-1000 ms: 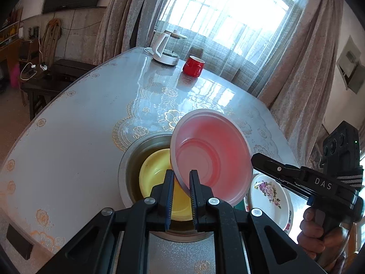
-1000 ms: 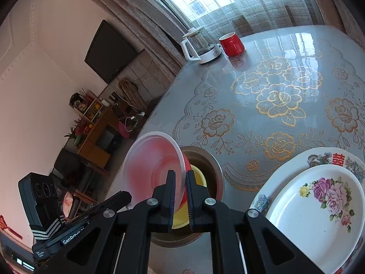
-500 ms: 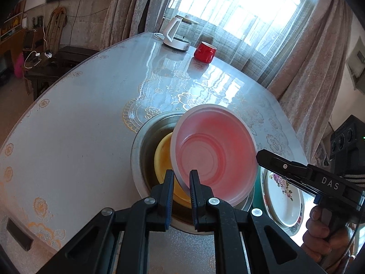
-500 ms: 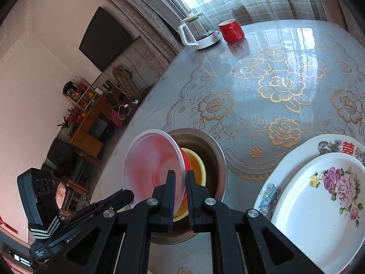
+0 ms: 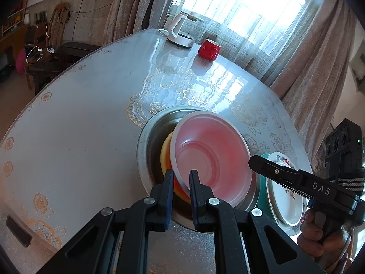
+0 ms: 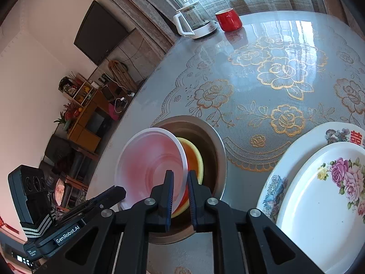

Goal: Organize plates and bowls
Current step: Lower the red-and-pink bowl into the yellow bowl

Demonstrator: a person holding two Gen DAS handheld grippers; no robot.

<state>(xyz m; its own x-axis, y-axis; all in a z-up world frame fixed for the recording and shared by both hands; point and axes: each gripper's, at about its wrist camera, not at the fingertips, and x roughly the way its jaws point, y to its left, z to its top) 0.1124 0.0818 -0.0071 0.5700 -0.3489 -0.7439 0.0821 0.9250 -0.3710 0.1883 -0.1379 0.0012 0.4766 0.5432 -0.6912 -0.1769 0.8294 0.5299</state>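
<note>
Your left claw [image 5: 180, 183] stays clamped on the pink bowl [image 5: 211, 162], now lower in the metal basin [image 5: 146, 141]; right claw [image 6: 180, 183] is opening around its rim.

Both grippers: black plastic frames, silver screw heads, blue-edged finger pads. Right gripper [image 5: 289, 178] lettered "DAS"; left gripper [image 6: 77, 217] labelled "GenRobot.AI", striped strap.

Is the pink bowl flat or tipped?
Tipped: the pink bowl leans on edge above the yellow bowl inside the metal basin.
</note>
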